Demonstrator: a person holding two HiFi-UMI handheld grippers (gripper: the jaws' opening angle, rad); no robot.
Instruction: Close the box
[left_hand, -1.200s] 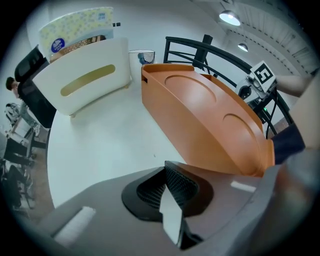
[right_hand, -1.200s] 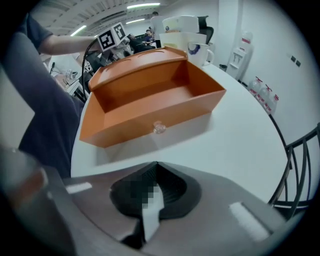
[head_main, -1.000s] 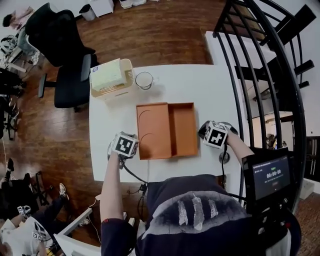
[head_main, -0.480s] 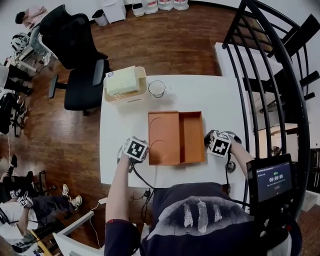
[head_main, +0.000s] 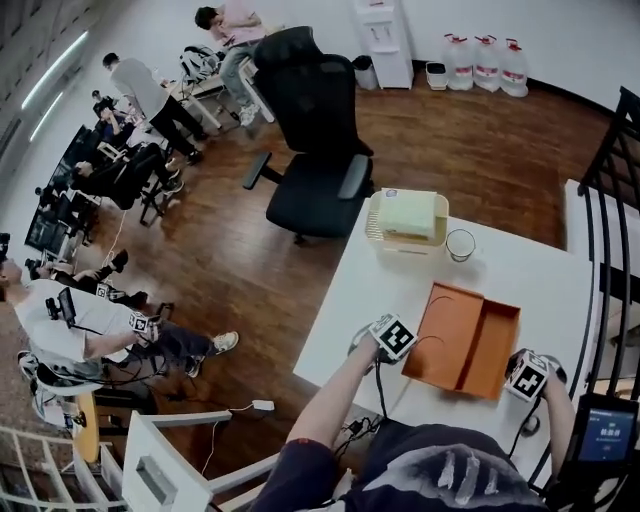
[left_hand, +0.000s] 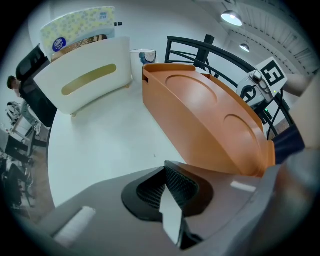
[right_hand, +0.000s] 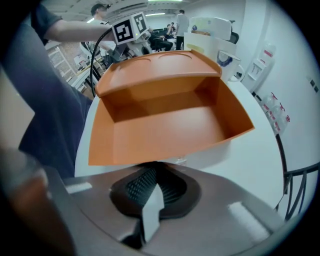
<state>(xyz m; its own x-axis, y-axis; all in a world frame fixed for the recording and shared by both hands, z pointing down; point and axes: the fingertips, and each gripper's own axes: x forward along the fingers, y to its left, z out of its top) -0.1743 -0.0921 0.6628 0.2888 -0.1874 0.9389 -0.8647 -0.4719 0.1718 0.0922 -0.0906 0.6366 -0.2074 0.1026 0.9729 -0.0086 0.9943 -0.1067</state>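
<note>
Lying open on the white tabletop (head_main: 365, 285), the orange cardboard box (head_main: 490, 350) had its lid (head_main: 440, 330) folded out toward the left gripper (head_main: 390, 338), which sat just beside the lid's outer edge. Its fingers (left_hand: 182, 185) were clenched together with nothing between them. The right gripper (head_main: 527, 377) sat just beside the box's opposite wall, its fingers (right_hand: 142, 187) likewise pressed together and empty. A cream tissue holder (head_main: 405, 222) and a clear glass cup (head_main: 460, 244) stood near the tabletop's far edge.
</note>
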